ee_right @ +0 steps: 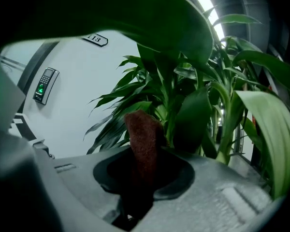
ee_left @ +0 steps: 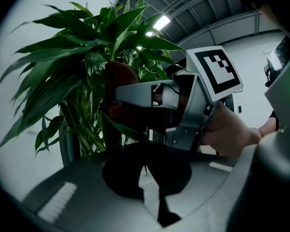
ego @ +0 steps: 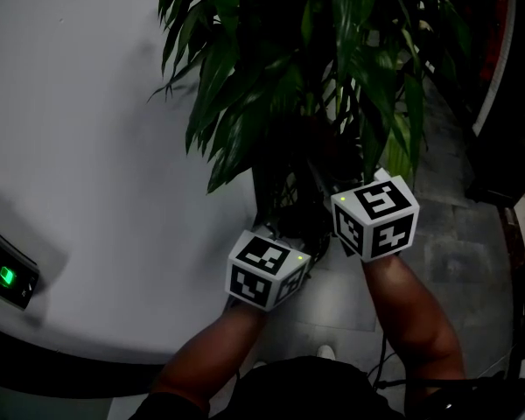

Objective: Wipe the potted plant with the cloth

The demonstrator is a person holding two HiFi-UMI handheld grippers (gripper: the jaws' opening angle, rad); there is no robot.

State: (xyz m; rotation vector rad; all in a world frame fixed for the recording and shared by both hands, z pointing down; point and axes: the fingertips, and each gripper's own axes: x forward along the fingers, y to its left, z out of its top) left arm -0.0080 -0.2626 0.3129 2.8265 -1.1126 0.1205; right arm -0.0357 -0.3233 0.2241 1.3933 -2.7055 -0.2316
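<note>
The potted plant (ego: 289, 68) has long green leaves and fills the upper middle of the head view, where both grippers reach into it. Only their marker cubes show there, the left cube (ego: 267, 269) and the right cube (ego: 374, 215). My right gripper (ee_right: 135, 197) is shut on a brown cloth (ee_right: 142, 139) that stands up out of its jaws against the leaves. The left gripper view shows that right gripper (ee_left: 120, 98) from the side, pressing the cloth (ee_left: 120, 76) among the foliage. My left gripper (ee_left: 152, 187) is shut on the thin tip of a leaf (ee_left: 128, 128).
A curved white wall (ego: 87, 147) lies left of the plant, with a card reader (ego: 9, 278) showing a green light. Grey floor tiles (ego: 437, 252) run to the right, up to a dark frame (ego: 507, 103). The plant's stems (ee_left: 67, 139) stand close ahead of the left gripper.
</note>
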